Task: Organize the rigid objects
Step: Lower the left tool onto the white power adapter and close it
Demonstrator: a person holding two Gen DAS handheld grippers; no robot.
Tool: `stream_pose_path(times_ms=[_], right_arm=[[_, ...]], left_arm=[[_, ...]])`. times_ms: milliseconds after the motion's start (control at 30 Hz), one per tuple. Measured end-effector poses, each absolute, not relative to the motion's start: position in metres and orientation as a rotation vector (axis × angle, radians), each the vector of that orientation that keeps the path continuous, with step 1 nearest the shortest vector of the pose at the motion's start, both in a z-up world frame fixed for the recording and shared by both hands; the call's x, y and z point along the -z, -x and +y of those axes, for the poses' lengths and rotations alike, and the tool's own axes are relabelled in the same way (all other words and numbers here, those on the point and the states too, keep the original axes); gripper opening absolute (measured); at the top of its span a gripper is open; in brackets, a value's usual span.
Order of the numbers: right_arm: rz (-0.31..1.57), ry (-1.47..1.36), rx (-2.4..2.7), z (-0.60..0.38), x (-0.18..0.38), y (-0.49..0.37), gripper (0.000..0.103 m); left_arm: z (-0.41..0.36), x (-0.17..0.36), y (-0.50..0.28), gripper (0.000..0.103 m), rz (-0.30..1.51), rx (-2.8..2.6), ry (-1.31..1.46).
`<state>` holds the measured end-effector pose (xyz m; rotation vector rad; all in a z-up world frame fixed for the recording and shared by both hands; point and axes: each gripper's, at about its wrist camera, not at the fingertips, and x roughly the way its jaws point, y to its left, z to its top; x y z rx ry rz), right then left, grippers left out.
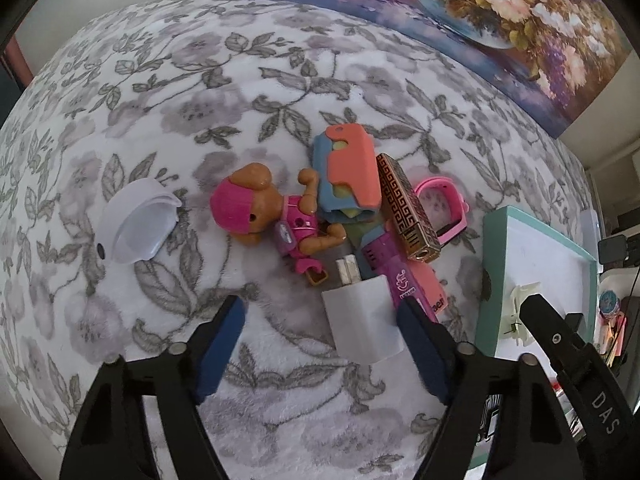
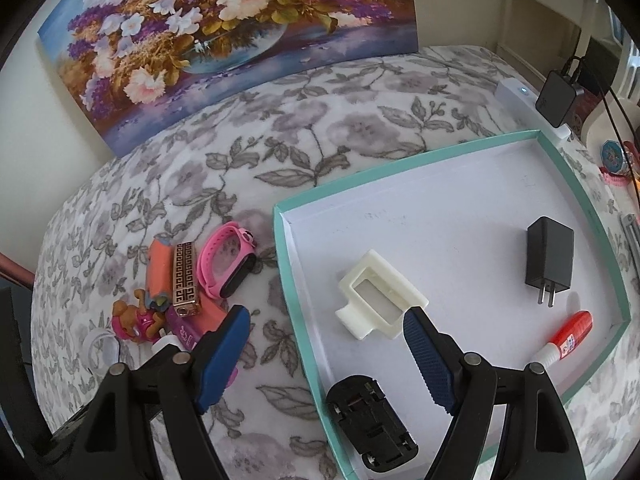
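Note:
A pile of small objects lies on the floral blanket: a white charger, a pink-clad dog figure, an orange-and-blue toy, a gold patterned lighter, a pink watch and a purple item. My left gripper is open, its fingers on either side of the white charger. My right gripper is open and empty over the left edge of the teal-rimmed tray. The tray holds a cream frame piece, a black charger, a red glue tube and a black toy car.
A white plastic lid lies left of the pile. A flower painting leans on the wall behind the bed. A black adapter with cables and clutter sit beyond the tray at the right. The tray also shows in the left view.

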<state>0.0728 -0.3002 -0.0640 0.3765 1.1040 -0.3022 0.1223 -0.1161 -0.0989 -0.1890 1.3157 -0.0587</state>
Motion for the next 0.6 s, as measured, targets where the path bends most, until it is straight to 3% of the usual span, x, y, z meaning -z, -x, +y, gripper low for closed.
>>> stream_pose_path(times_ms=[267, 600], right_arm=[[1.117, -0.382, 0.303, -0.302, 0.066, -0.073, 0.082], [1.131, -0.374, 0.306, -0.301, 0.069, -0.074, 0.082]], left_arm=[[-0.121, 0.096, -0.122, 0.056, 1.299, 0.112, 0.198], [-0.135, 0.100, -0.127, 0.053, 1.293, 0.117, 0.151]])
